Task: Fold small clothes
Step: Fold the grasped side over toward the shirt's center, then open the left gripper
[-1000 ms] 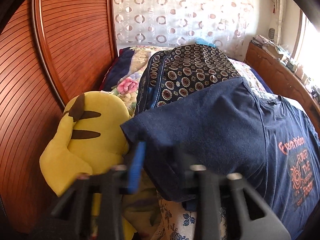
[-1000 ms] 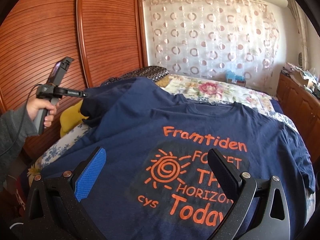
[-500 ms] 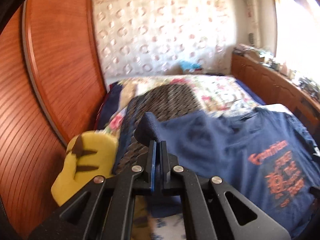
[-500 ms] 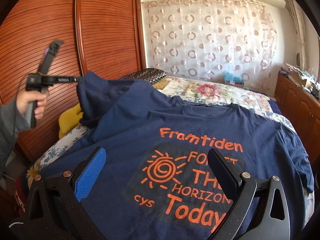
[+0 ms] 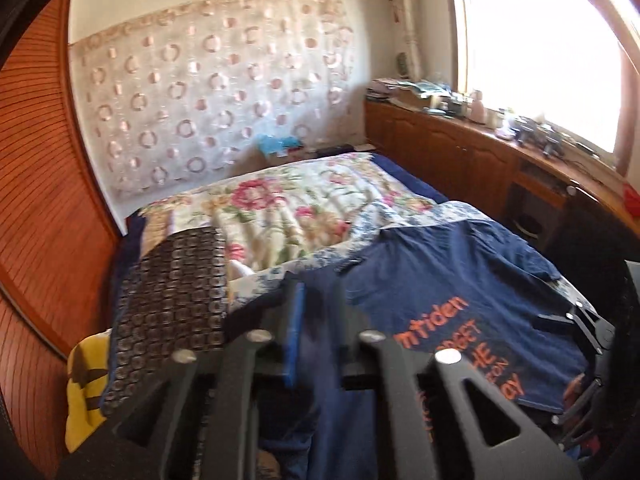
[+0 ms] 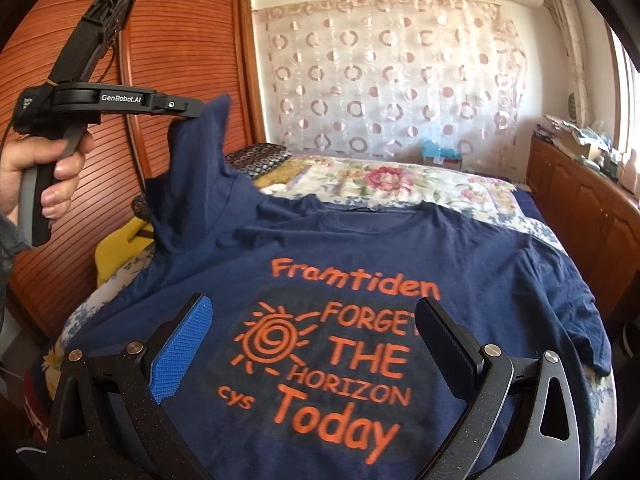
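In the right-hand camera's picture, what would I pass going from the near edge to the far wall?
Right gripper → navy T-shirt → floral bedspread → blue box → circle-patterned curtain.

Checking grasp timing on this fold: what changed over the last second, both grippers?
The left gripper went from open around the sleeve to shut on it, then lifted it up and inward over the navy T-shirt. The right gripper stayed open, hovering above the orange print; the shirt body stayed flat on the bed.
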Demonstrator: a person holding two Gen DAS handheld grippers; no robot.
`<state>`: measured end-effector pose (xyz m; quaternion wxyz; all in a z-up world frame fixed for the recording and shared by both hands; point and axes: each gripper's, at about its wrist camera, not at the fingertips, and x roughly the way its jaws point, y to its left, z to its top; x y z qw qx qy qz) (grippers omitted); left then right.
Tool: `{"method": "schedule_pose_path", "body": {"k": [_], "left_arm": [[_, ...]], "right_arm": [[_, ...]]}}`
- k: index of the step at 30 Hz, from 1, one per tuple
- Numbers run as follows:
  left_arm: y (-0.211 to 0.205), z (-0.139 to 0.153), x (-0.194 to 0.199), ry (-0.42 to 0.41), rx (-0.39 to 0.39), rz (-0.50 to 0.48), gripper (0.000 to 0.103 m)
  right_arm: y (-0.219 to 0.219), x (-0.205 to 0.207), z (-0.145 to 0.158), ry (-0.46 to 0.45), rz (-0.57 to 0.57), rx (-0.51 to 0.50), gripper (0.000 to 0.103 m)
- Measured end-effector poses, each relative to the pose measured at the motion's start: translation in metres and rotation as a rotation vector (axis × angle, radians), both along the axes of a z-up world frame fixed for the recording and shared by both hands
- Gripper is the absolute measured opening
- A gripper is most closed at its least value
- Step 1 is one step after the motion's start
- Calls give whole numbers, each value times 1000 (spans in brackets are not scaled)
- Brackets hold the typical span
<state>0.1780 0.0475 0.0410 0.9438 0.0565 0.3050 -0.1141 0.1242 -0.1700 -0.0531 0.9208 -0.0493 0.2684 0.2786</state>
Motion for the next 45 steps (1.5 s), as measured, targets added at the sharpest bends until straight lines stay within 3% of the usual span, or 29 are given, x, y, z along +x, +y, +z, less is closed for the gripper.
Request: {"method": "schedule_pose_path", "body": {"k": [1,4,8,13,18,22,23,25,27,31,36,38,39,45], "left_arm": [[-3,0,-4,-2,-6,3,39],[4,-6,-10,19,-2,12,44],[17,-26,-23,44,-9,40,45],[37,-72,-42,96,-31,92,45],[44,-104,-35,132,-58,131,45],[50,-112,-15,144,-79,139,45],[51,-113,-11,150,-82,140,44],[48,-116,0,165,-61,143,32],[44,-121,11,187,-34,140,29],[44,-133,28,236,6,167,29],[41,-136,32,234,18,161,29],[36,-135,34,230,19,140,16],[33,-136,35,237,25,138,1],[17,-116,11,165,3,85,1]], "right_arm": [[-2,0,-1,0,-7,-1,103],[-6,4,-1,4,-17,-1,103],[-8,8,-3,14,-21,2,103],[-3,14,-6,21,0,-13,102],[5,28,-8,37,26,-41,100],[10,36,-11,50,27,-57,99],[10,36,-12,52,26,-59,99],[10,35,-15,59,30,-65,99],[9,32,-20,70,32,-67,99],[3,26,-29,93,27,-65,99],[-4,18,-37,111,21,-51,99],[-6,17,-39,116,19,-48,99],[-7,16,-39,118,17,-47,99],[-9,20,-41,123,12,-33,99]]}}
